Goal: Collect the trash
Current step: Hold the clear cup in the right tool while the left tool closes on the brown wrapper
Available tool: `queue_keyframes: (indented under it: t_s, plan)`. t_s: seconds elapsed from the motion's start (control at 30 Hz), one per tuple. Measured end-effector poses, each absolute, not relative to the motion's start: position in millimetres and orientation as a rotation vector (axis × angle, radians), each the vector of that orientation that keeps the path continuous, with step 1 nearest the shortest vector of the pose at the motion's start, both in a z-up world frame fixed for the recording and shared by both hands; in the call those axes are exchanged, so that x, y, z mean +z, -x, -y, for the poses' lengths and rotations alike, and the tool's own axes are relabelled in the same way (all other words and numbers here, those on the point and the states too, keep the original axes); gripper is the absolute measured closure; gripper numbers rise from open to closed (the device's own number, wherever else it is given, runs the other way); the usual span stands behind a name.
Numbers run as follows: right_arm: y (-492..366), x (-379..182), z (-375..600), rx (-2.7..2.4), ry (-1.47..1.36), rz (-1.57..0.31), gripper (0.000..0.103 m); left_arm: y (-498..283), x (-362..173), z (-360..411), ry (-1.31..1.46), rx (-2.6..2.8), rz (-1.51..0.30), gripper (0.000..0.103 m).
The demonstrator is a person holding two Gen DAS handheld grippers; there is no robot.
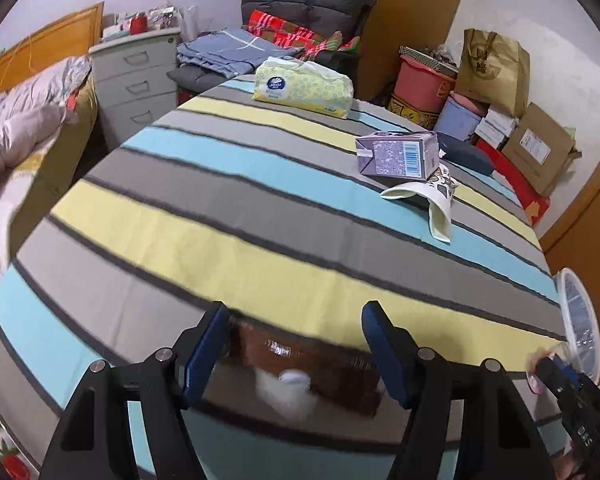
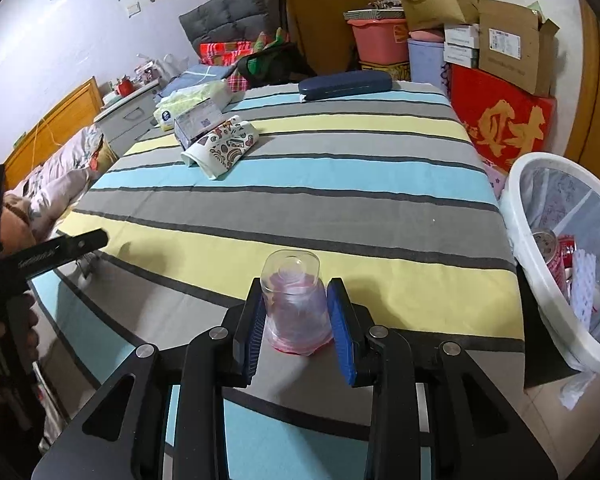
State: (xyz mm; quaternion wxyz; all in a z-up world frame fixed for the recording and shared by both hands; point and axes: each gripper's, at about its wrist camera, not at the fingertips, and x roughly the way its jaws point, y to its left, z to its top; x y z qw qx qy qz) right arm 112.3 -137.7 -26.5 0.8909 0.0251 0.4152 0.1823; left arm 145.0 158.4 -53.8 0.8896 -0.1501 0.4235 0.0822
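Right gripper [image 2: 296, 326]: clamped across a clear plastic cup [image 2: 294, 300], inverted, base pointing away along the fingers, reddish residue near the rim at the pad end; cup held above the striped tablecloth [image 2: 300, 172]. Judged very light, thin-walled and easily crushed; smooth and likely slippery; slight squeeze across the mid-body, as now, advisable rather than at the flexible rim. White lined waste bin [image 2: 516, 208] to the right of and slightly ahead of this tool, already holding a red can [image 2: 556, 252].

Left gripper [image 1: 296, 344]: jaws spread wide, nothing pinched; brown wrapper [image 1: 312, 356] lying blurred between and just below the pads; judged limp, crinkly, weightless; pinch at a raised fold. Far ahead and right: purple carton [image 1: 398, 154] touching a flattened paper cup [image 1: 424, 200]; both light, carton stiff along its narrow sides.
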Motion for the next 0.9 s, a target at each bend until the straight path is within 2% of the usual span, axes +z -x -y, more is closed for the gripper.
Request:
queue_keyframes:
  t_s: [0.23,0.47,0.9]
  plan:
    - [-111,-27,138,0.377,-0.066,-0.862,0.071,-148,-56,-119,0.239,-0.009,-0.882,0.034]
    - [-111,-27,139,0.385,-0.082,-0.862,0.071,-128,-56,-124,0.172,0.181,-0.892,0.034]
    - [-110,-28,142,0.395,-0.099,-0.863,0.071,-105,-54,-128,0.368,0.114,-0.868,0.035]
